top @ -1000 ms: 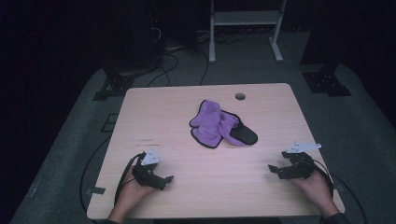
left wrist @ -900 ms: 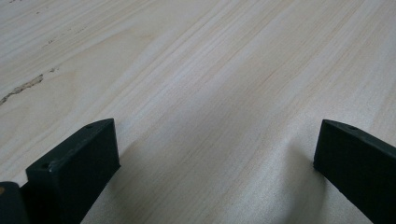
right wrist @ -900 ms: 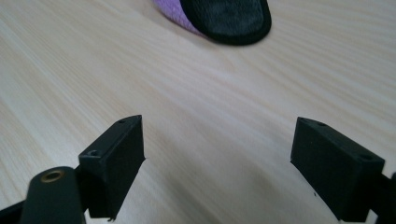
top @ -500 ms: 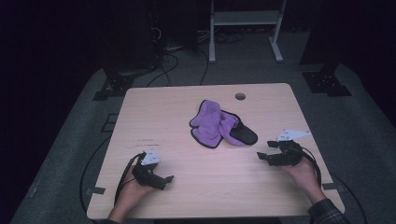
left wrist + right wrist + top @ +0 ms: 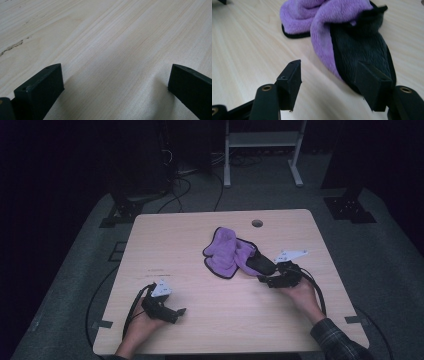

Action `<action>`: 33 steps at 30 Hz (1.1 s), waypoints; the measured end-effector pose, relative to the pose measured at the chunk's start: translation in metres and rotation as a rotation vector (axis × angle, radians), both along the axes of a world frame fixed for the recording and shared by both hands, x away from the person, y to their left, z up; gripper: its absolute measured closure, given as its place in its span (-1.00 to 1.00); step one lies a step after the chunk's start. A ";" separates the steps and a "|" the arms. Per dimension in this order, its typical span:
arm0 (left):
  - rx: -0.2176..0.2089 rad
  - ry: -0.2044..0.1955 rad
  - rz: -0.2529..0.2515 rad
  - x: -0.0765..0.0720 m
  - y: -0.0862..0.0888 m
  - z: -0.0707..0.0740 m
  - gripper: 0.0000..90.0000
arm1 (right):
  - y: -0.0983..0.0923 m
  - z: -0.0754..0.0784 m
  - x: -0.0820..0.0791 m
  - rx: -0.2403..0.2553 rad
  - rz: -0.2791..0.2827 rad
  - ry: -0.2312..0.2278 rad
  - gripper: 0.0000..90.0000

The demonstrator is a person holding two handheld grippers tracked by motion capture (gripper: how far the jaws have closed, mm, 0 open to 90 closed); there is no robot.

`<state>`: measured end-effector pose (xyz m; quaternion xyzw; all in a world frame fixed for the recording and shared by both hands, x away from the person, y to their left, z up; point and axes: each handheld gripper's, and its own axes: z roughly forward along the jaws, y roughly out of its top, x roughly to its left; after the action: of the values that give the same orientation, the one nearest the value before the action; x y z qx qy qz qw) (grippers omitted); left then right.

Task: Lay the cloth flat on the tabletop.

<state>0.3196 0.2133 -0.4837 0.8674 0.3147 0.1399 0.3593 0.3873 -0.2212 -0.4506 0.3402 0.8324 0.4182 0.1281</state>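
Right gripper (image 5: 263, 279) at cloth's (image 5: 231, 251) 4 o'clock edge, jaws half open and just closing, holding nothing; left gripper (image 5: 176, 312) wide open, empty.

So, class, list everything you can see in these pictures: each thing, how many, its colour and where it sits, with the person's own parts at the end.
Crumpled purple fleece cloth with black trim and dark underside: one, purple and black, centre-right of table.
Light wooden table: one, pale wood, round hole near far edge.
White metal stand: one, white, on floor behind table.
Left claw: one, black, jaws open, resting near front left.
Right claw: one, black, jaws just been closing, still apart, at cloth's dark end.
Hands: two, at near edge; right sleeve plaid.
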 end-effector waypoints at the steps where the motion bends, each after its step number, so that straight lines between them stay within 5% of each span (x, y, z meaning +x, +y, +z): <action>1: -0.001 0.000 0.000 0.000 0.000 0.000 -1.00 | 0.000 0.000 0.000 0.000 0.000 0.000 -0.15; 11: -0.001 0.000 0.000 0.000 0.000 0.000 -1.00 | 0.040 -0.007 0.020 0.019 0.024 -0.007 -0.07; 18: 0.000 0.000 0.000 0.000 0.000 0.000 -1.00 | 0.063 -0.011 0.040 0.001 -0.009 -0.015 0.06; 26: -0.001 0.000 0.000 0.000 0.000 0.000 -1.00 | 0.062 -0.016 0.053 -0.005 -0.039 -0.020 0.76; 33: -0.001 0.000 0.000 0.000 0.000 0.000 -1.00 | 0.054 0.000 0.047 0.023 -0.034 -0.039 0.84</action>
<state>0.3196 0.2133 -0.4838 0.8672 0.3146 0.1399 0.3597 0.4343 -0.1677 -0.4510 0.3477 0.8191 0.4319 0.1476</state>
